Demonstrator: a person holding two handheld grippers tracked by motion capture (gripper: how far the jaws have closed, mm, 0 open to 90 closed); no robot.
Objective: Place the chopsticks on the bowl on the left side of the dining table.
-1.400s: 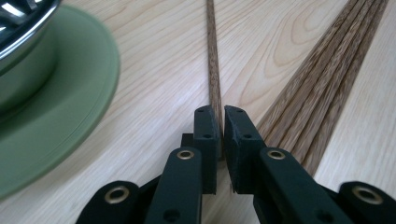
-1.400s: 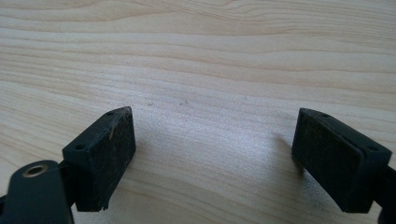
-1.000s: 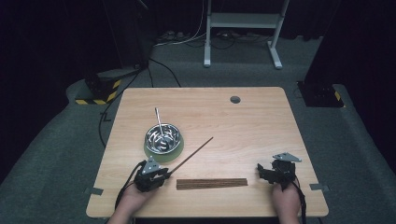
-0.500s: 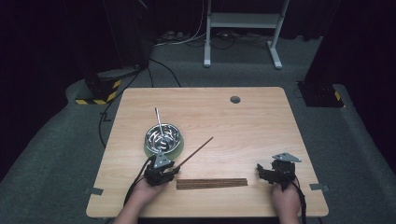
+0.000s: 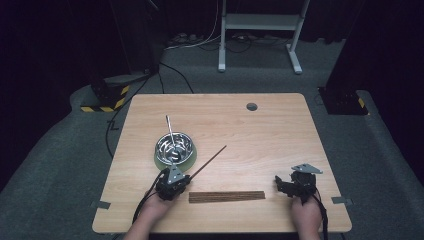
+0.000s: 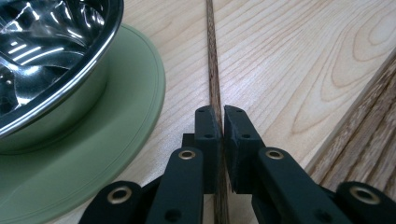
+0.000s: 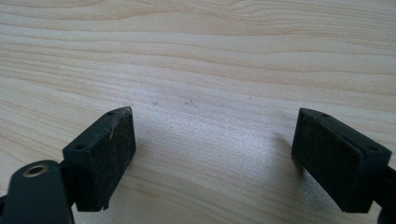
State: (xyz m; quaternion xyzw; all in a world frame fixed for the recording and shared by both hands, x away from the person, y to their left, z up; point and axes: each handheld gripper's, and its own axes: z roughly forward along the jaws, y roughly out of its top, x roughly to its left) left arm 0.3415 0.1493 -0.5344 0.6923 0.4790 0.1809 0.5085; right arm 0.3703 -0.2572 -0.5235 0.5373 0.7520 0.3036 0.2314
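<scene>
Pointing diag. up-right: stick point(image 5: 207, 162)

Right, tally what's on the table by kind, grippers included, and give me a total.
Grippers: 2, left gripper and right gripper
Steel bowl: 1
Green mat under the bowl: 1
Metal rod standing in the bowl: 1
Single thin stick: 1
Row of sticks: 1
Total: 7

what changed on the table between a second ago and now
The left gripper edged toward the row of dark wooden sticks, and its jaws have just been closing; they are now shut on the thin dark wooden stick that angles up past the steel bowl on its green mat. The right gripper stayed open over bare wooden table; bowl, mat and sticks kept their places.
</scene>
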